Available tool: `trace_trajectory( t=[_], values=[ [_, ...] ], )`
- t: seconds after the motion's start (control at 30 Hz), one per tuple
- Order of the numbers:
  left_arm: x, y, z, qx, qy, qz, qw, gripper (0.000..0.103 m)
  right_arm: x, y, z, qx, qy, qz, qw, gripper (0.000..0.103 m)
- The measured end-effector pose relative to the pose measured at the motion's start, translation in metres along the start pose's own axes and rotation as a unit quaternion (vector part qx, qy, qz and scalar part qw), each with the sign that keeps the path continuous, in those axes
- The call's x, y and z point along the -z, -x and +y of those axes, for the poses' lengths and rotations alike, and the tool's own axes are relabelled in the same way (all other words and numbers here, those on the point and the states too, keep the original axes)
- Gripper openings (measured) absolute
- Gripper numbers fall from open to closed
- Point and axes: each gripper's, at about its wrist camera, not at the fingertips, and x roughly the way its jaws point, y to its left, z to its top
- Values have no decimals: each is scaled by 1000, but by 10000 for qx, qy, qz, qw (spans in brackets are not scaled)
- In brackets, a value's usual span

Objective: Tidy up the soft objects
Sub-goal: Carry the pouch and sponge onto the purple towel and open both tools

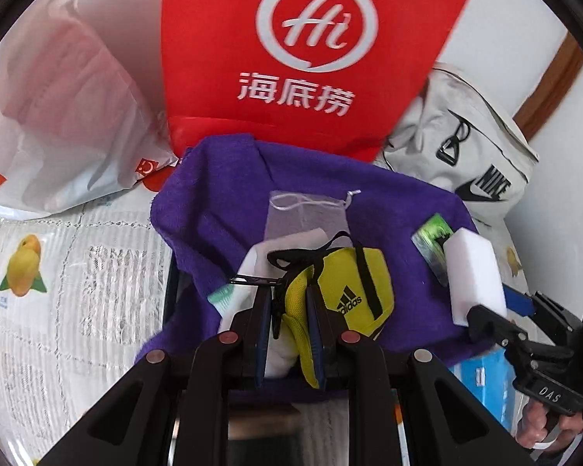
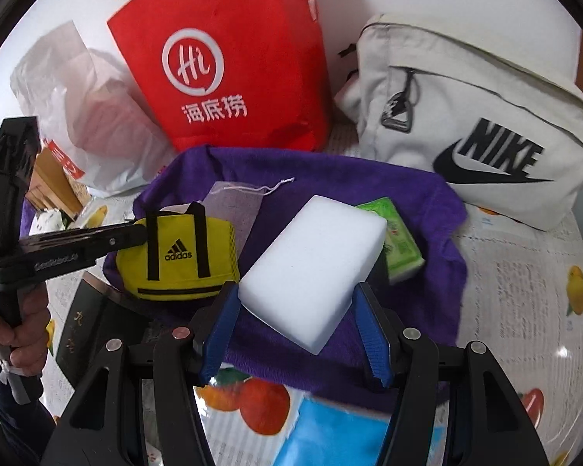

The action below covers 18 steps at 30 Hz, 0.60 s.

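A purple towel [image 1: 221,202] [image 2: 427,202] lies over a dark box. On it are a small yellow Adidas bag [image 1: 349,283] [image 2: 190,260], a white sponge block [image 1: 476,272] [image 2: 315,268], a green packet [image 1: 431,240] [image 2: 402,233] and a sheer drawstring pouch [image 1: 307,213] [image 2: 233,209]. My left gripper [image 1: 289,303] [image 2: 136,233] is shut on the end of the yellow bag. My right gripper [image 2: 297,303] [image 1: 486,314] grips the near end of the white sponge block.
A red paper bag [image 1: 291,58] [image 2: 233,58] stands behind the towel, a white plastic bag [image 1: 58,97] [image 2: 97,116] to its left, and a cream Nike bag [image 1: 466,147] [image 2: 486,124] to the right. A blue packet [image 2: 330,435] lies near me on the fruit-print tablecloth [image 1: 58,291].
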Motion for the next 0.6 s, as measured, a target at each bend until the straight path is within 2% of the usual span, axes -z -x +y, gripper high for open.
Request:
trace_trajectory(
  t=[0.23, 0.6],
  values=[
    [1, -14, -6, 61, -174, 123, 9998, 18, -6, -22, 7, 70, 205, 195, 9996, 59],
    [0, -14, -1, 158, -125, 138, 9997, 25, -8, -49, 6, 120, 231, 633, 9977, 59]
  ],
)
